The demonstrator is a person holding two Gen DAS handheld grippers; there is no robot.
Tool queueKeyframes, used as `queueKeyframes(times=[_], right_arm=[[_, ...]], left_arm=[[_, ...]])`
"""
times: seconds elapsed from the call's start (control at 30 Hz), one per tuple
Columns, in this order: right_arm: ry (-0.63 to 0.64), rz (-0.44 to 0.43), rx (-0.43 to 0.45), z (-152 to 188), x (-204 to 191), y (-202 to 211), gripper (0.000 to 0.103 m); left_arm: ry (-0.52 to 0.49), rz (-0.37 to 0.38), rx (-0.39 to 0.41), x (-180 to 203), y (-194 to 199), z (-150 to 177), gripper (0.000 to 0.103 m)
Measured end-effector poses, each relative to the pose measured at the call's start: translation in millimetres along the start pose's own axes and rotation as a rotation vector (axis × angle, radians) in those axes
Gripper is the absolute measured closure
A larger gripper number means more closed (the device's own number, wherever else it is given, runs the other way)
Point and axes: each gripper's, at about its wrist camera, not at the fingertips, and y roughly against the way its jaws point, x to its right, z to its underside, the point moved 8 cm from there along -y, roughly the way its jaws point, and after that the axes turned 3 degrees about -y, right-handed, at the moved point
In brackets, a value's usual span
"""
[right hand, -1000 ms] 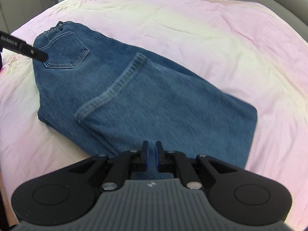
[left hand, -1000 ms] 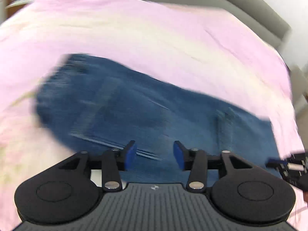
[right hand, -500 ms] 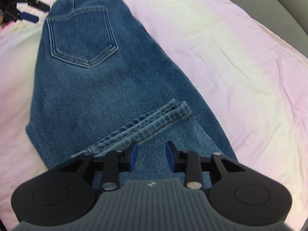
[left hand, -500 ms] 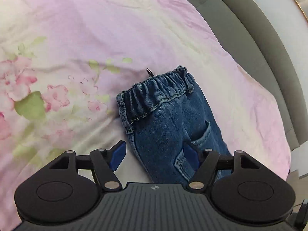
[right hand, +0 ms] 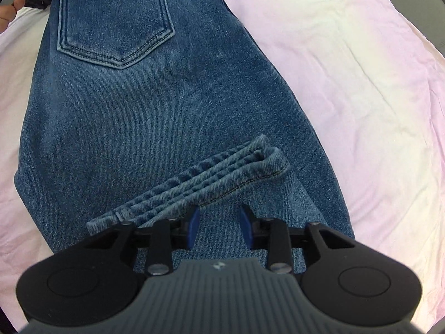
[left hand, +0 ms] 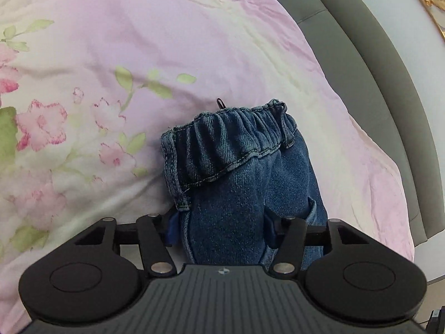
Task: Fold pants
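Pants (left hand: 239, 183) between left tool (left hand: 219, 229) pads, under right tool (right hand: 219, 226)

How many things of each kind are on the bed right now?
Jeans: 1
Handheld tools, left tool and right tool: 2
Floral bedspread under everything: 1
Total: 4

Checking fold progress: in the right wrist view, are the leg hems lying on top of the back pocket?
No. The leg hems lie well below the back pocket, with bare denim of the jeans between them.
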Motion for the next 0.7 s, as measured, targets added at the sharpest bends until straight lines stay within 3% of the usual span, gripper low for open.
queueKeyframes(times=[0.17,0.4,0.57,0.7], right_arm=[[-0.017,0.019,0.02,-0.5,-6.4,-0.5,0.074],[-0.084,0.028,0.1,9.5,-3.8,22.5,0.074],[-0.178,0.039,0.201,39.5,14.7,62.0,0.073],[-0.271,0.049,0.245,81.3,32.6,91.6,0.073]], left_arm=[[-0.126,0.041,0.087,38.1,33.1,-2.3,0.047],[-0.386,0.094,0.192,138.1,85.3,13.2,0.048],[-0.627,0.099,0.228,224.3,106.2,56.0,0.048],[-0.861,0.085,0.234,284.9,105.7,117.0,0.048]])
